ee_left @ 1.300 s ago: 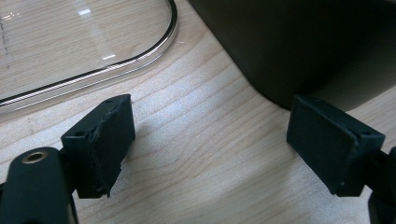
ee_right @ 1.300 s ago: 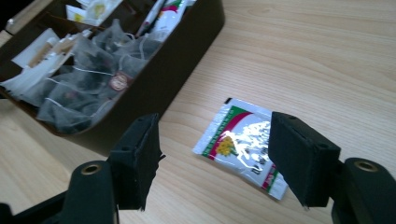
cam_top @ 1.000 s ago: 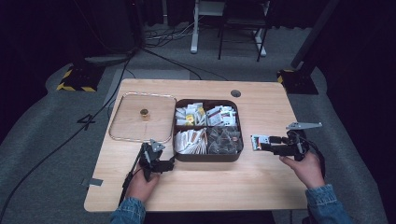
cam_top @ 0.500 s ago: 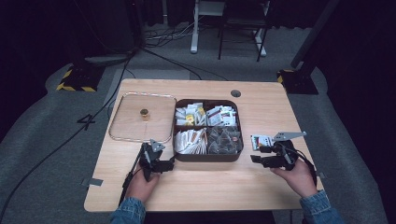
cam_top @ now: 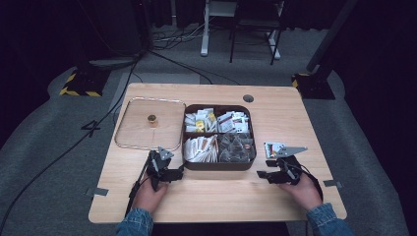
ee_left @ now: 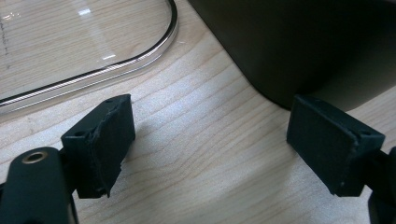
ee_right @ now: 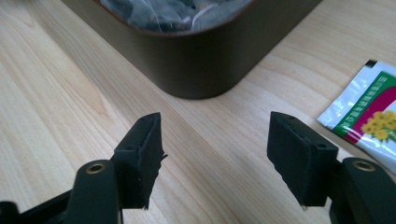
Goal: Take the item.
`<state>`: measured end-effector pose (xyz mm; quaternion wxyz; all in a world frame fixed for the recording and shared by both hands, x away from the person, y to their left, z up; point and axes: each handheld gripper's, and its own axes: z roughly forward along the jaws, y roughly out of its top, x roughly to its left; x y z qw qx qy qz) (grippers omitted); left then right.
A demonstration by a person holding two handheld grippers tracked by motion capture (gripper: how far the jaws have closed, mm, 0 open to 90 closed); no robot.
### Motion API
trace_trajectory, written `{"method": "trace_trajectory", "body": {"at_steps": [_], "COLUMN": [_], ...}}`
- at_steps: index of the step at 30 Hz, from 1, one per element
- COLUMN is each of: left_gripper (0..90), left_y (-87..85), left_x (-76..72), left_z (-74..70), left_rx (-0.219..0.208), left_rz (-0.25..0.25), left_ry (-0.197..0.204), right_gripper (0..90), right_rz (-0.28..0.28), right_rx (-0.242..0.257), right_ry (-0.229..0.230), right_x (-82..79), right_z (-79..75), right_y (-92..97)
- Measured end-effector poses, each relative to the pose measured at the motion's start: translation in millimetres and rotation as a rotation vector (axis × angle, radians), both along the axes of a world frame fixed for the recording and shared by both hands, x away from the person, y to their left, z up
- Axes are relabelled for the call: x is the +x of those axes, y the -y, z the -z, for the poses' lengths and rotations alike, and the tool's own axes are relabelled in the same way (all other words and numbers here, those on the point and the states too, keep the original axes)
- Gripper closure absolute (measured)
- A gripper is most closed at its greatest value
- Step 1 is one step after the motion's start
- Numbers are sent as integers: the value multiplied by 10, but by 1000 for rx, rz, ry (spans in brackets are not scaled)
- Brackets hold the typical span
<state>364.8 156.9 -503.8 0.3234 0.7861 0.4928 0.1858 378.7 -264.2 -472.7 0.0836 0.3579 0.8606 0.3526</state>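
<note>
Packet (ee_right: 369, 122) of tea lies flat on the table (cam_top: 221, 196), just right of the brown compartment box (ee_right: 205, 60) and beside the right gripper (ee_right: 224, 161). It is likely feather-light, thin, crinkly and slick, so pinching a free edge seems best. It looks white with green and red bands and yellow flowers. Both the right gripper and the left gripper (ee_left: 205, 144) stand released, holding nothing.

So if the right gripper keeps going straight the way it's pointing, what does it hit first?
Most likely the rounded corner of the dark box, dead ahead between the open fingers of the right gripper. Bare table lies before it. The packet sits off to one side, probably outside that line.
</note>
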Motion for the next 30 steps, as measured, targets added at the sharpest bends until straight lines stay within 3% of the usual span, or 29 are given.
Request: {"method": "trace_trajectory", "body": {"at_steps": [7,14,16,20,30], "left_gripper": [158,158,158,158,158], "left_y": [0,0,0,0,0], "left_x": [0,0,1,0,0], "left_z": [0,0,0,0,0], "left_rx": [0,0,0,0,0], "left_rz": [0,0,0,0,0], "left_ry": [0,0,1,0,0], "right_gripper": [336,296,230,82,43], "right_rz": [4,-23,-41,-45,-45], "right_rx": [0,-50,-59,-14,-24], "right_ry": [6,69,95,132,125], "right_x": [33,19,14,13,47], "right_z": [136,206,232,321,327], "right_y": [-11,-44,-48,-68,-99]}}
